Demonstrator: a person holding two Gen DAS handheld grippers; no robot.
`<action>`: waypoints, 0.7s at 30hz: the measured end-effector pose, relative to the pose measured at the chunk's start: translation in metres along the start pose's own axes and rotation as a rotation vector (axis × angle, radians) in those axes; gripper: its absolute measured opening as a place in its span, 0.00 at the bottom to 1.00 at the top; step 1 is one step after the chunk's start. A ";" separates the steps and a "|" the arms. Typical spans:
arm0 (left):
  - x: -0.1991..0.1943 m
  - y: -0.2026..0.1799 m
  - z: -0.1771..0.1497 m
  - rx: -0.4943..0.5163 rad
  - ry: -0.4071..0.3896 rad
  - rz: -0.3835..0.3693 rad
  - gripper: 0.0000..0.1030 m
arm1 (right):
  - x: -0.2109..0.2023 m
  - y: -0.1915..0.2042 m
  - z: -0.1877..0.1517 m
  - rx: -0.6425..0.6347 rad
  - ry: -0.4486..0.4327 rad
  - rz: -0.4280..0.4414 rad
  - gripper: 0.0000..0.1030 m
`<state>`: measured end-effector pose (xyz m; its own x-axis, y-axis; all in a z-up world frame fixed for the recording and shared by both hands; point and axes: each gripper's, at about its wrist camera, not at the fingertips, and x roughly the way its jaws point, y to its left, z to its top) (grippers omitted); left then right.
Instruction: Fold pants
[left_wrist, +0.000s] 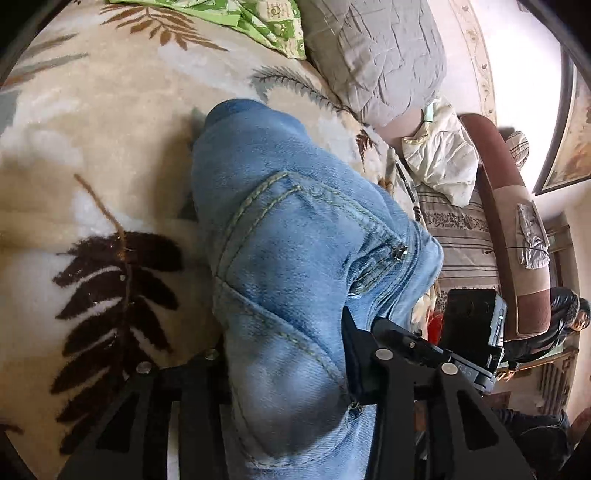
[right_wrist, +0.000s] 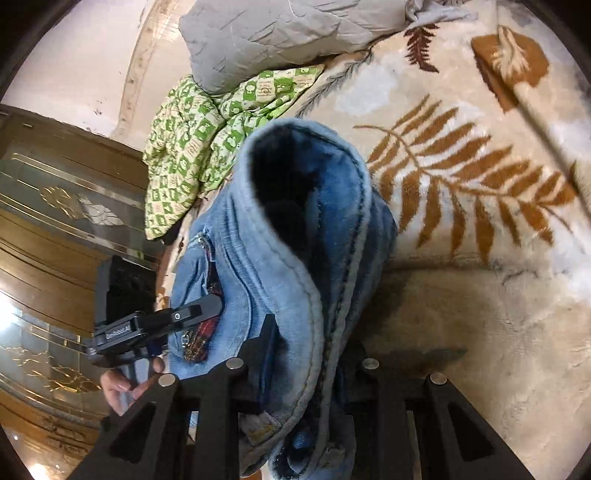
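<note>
We are working over a plush cream blanket (left_wrist: 92, 122) printed with brown fern leaves, spread across a bed. At its far edge lie a grey quilted pillow (left_wrist: 373, 55) and a crumpled green-and-cream checked cloth (right_wrist: 192, 147). Beyond the bed, the left wrist view shows a striped sofa (left_wrist: 458, 236) with a brown padded armrest and a pale cloth bundle (left_wrist: 439, 162) on it; the right wrist view shows a gilt-trimmed wooden door (right_wrist: 55, 206) with glass panels (bright glare on the lower pane).

The light-blue jeans (left_wrist: 295, 236) are bunched and lifted above the blanket, hanging between both grippers, pocket stitching and a zipper showing. In the right wrist view a leg opening gapes dark toward us.

Our left gripper (left_wrist: 284, 354) is pinching a thick fold of denim between its jaws. Our right gripper (right_wrist: 303, 354) is likewise clamped on a gathered seam of the jeans. A hand (right_wrist: 125, 387) grips the left gripper's handle.
</note>
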<state>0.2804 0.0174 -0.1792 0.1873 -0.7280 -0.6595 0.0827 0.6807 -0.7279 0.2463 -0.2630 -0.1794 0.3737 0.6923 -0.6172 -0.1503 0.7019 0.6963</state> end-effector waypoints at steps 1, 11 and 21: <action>0.001 0.002 -0.001 -0.004 -0.003 0.009 0.54 | 0.001 0.000 0.001 -0.001 0.001 -0.016 0.35; -0.089 -0.054 -0.038 0.185 -0.326 0.217 1.00 | -0.087 0.030 0.021 -0.070 -0.221 -0.067 0.89; -0.040 -0.105 -0.117 0.498 -0.496 0.644 1.00 | -0.040 0.098 0.047 -0.263 -0.187 -0.149 0.89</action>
<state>0.1498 -0.0340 -0.0983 0.7267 -0.1609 -0.6679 0.2043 0.9788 -0.0136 0.2601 -0.2295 -0.0693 0.5666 0.5535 -0.6105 -0.3031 0.8289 0.4702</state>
